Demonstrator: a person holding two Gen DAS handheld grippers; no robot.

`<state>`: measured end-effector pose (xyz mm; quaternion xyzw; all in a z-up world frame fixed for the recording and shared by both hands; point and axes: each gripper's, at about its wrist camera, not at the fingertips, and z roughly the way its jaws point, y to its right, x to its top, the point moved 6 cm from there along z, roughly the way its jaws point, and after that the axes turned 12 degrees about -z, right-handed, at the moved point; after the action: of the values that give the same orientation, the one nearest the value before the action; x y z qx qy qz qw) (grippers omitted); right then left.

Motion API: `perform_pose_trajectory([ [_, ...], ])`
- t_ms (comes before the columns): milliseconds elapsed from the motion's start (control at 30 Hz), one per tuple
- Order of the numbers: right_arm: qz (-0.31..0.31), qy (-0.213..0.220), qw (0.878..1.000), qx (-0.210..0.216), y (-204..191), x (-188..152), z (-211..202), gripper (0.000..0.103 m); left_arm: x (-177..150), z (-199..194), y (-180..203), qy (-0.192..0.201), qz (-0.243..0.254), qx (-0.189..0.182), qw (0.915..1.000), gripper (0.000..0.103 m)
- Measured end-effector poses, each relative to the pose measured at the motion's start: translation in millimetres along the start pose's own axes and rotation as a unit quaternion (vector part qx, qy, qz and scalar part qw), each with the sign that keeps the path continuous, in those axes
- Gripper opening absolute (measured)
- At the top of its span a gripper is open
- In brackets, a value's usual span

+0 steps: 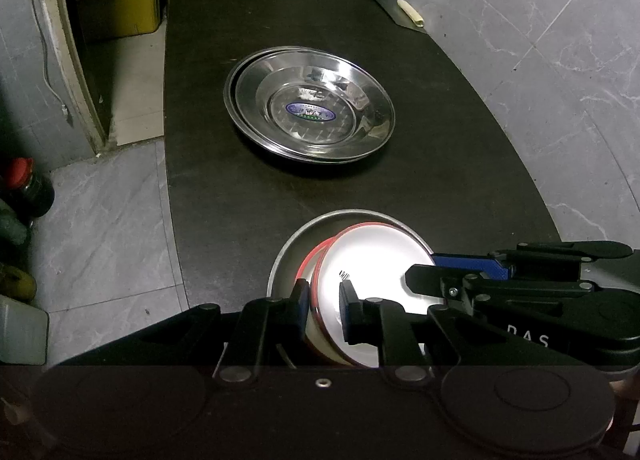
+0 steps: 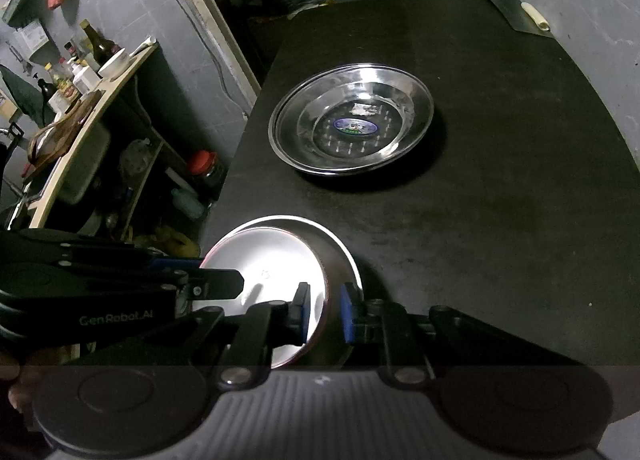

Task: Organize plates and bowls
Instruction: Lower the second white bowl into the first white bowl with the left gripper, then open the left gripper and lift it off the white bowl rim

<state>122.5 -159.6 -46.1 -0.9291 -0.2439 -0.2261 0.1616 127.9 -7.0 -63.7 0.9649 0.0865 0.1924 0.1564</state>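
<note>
Black tabletop (image 1: 460, 164) fills most of what I see from both wrists, with grey marbled floor (image 1: 560, 40) around it. Out in the middle of it sit my stacked steel plates (image 1: 312, 104), the upper one nested in a slightly wider one, a blue oval sticker (image 1: 310, 113) at its centre; the right wrist view shows the same stack (image 2: 352, 124) well apart from the work at the near edge.

Close to me, a steel bowl (image 1: 296, 248) rests on the table with a red-rimmed white bowl (image 1: 376, 264) tilted inside it. My left gripper (image 1: 325, 306) is pinching the left rim of that white bowl, one pad outside the red edge and one inside. My right gripper (image 2: 325, 310) is clamped on the opposite side; from its camera the fingers straddle the red rim of the white bowl (image 2: 272, 264), and I cannot tell whether the steel bowl's wall (image 2: 344, 260) is caught too.

At the far right corner lies a cleaver (image 1: 394, 12) with a pale handle.
</note>
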Motion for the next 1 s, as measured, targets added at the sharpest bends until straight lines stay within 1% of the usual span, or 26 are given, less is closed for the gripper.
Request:
perform_pose_trajectory([
  [133, 0.0, 0.0, 1.0, 0.0, 0.2, -0.2, -0.4, 0.02, -0.6, -0.2, -0.4, 0.0, 0.001, 0.0, 1.0, 0.02],
  [367, 0.002, 0.001, 1.0, 0.0, 1.0, -1.7, -0.9, 0.02, -1.4, -0.8, 2.1, 0.001, 0.004, -0.002, 1.0, 0.026],
  [733, 0.002, 0.002, 1.0, 0.0, 1.3, -1.9, -1.0, 0.02, -2.0, -2.4, 3.6, 0.006, 0.003, -0.006, 1.0, 0.029],
  [767, 0.003, 0.002, 1.0, 0.0, 1.4, -1.7, -0.9, 0.02, -1.9, -3.2, 3.6, 0.008, 0.004, -0.006, 0.9999, 0.032],
  [800, 0.003, 0.002, 1.0, 0.0, 1.3, -1.9, -0.9, 0.021, -1.1, -4.2, 3.5, 0.012, 0.006, 0.0, 0.9999, 0.047],
  [867, 0.003, 0.003, 1.0, 0.002, 0.8, -1.7, -1.0, 0.021, 0.6, -8.0, 2.4, 0.028, 0.013, 0.017, 0.9994, 0.058],
  [1000, 0.001, 0.003, 1.0, 0.001, 0.6, -0.4, -1.5, 0.021, 1.4, -7.9, 0.3, 0.028, 0.009, 0.02, 0.9994, 0.058],
])
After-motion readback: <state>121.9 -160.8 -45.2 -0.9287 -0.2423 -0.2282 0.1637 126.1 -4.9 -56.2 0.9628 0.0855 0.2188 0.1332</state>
